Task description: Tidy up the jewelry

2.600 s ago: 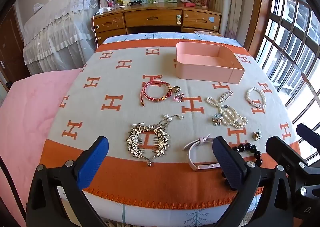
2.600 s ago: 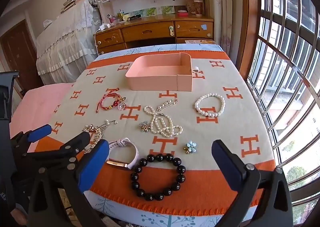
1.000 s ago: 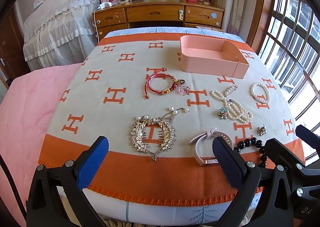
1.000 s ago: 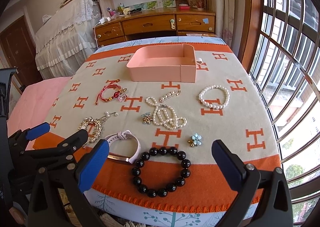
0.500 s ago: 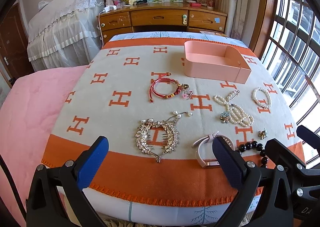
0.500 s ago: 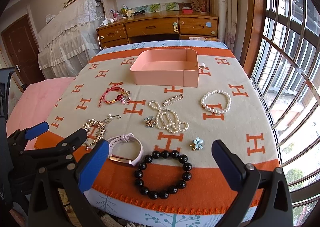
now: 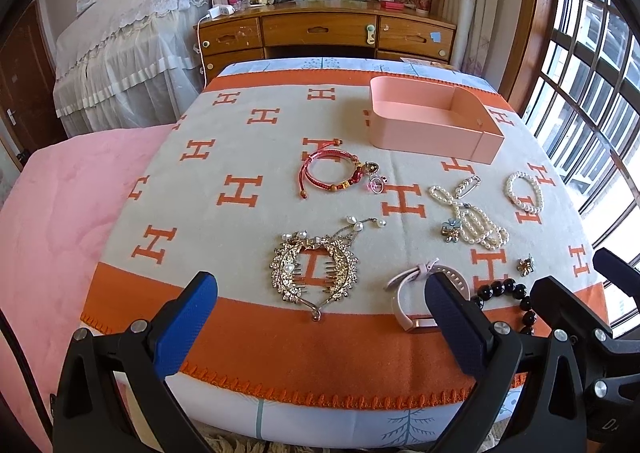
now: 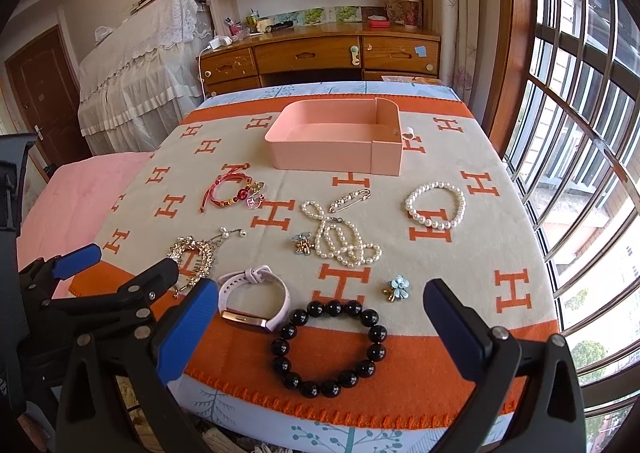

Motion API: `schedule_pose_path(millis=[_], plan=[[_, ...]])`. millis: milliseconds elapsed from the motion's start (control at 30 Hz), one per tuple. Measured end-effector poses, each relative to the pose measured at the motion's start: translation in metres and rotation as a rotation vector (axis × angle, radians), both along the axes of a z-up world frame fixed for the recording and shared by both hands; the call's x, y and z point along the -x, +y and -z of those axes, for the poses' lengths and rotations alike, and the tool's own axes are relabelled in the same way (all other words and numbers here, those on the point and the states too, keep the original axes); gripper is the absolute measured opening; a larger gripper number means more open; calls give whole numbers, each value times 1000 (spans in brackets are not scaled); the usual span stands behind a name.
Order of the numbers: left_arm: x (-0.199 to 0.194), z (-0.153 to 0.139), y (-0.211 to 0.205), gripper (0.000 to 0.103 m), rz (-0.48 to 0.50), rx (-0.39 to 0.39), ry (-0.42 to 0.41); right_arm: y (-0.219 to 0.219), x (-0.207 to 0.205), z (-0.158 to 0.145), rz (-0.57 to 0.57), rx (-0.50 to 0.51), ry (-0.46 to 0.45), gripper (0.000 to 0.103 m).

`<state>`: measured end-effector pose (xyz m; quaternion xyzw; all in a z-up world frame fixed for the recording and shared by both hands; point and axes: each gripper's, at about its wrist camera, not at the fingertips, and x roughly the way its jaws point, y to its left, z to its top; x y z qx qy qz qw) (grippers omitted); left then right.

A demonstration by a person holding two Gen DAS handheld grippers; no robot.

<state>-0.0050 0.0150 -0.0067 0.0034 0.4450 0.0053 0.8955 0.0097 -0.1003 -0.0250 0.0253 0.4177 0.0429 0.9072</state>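
Right claw: hangs wide open, grips nothing. Left claw: also wide open, also grips nothing. Nothing in the pink box yet, so probably the very start of the tidy-up. Black bead bracelet: lies flat on the orange stripe of the blanket, farthest of all from the pink box, straight out from its front wall. Sits right in front of the right claw, in the gap between the two blue fingers, a little lower down. Looks like the best first pick for the right claw, much nearer to it than to the left one. Round like a ring, so no real long side and no pointing way; needs only a dip down to pinch one side of the beads. Pink watch band: touches or nearly touches the black beads, on the side under the box's left end, with its long side running the same way as the box's front wall and its metal face turned away from the box. Could get bumped. Gold hair comb: far out from the box's left end, straight in front of the left claw, open end toward the box, pointy end away from it. Looks like the left claw's job.
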Motion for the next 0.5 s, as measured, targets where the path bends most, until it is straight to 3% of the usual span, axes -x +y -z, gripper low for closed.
schedule_pose_path(millis=[367, 500], plan=[[-18, -1, 4, 102, 8, 24, 22, -14, -25, -4, 1, 2, 14, 103], [-26, 1, 0, 102, 50, 33, 27, -23, -38, -4, 2, -1, 36, 102]])
